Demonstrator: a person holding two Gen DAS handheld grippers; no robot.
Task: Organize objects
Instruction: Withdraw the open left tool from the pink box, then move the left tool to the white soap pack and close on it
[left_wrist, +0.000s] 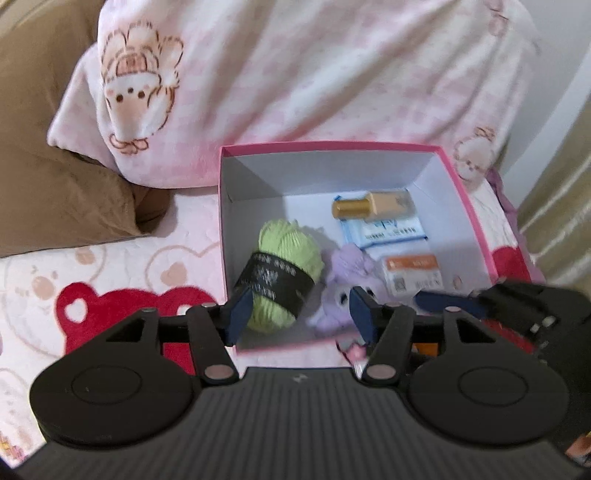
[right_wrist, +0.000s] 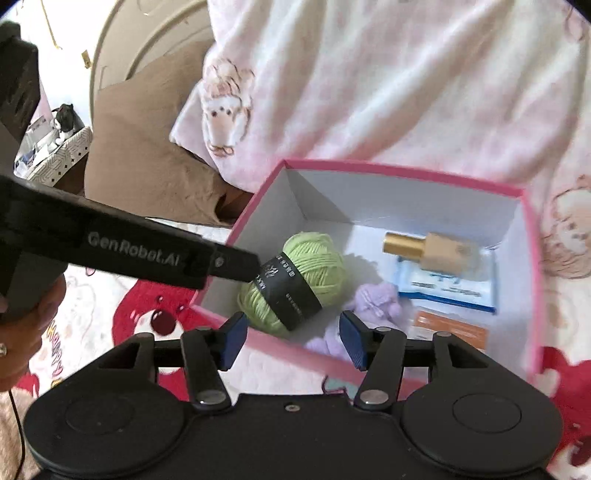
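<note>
A pink box (left_wrist: 332, 145) (right_wrist: 406, 170) with a white inside sits on the bed. In it lie a green yarn ball with a black band (left_wrist: 280, 273) (right_wrist: 295, 280), a purple plush toy (left_wrist: 341, 284) (right_wrist: 376, 299), a gold-capped bottle (left_wrist: 373, 205) (right_wrist: 428, 249), a blue-white packet (left_wrist: 384, 230) (right_wrist: 447, 286) and an orange-white packet (left_wrist: 412, 275) (right_wrist: 450, 326). My left gripper (left_wrist: 299, 314) is open and empty over the box's near edge, the yarn between its fingers. My right gripper (right_wrist: 293, 341) is open and empty just before the box. The left gripper's body (right_wrist: 129, 243) reaches in from the left.
A pink-and-white blanket with cartoon prints (left_wrist: 295, 74) (right_wrist: 406, 92) is piled behind the box. A brown pillow (left_wrist: 55, 166) (right_wrist: 147, 155) lies to the left. The bedspread (left_wrist: 110, 295) has red bear and heart patterns. The right gripper's body (left_wrist: 535, 314) is beside the box's right side.
</note>
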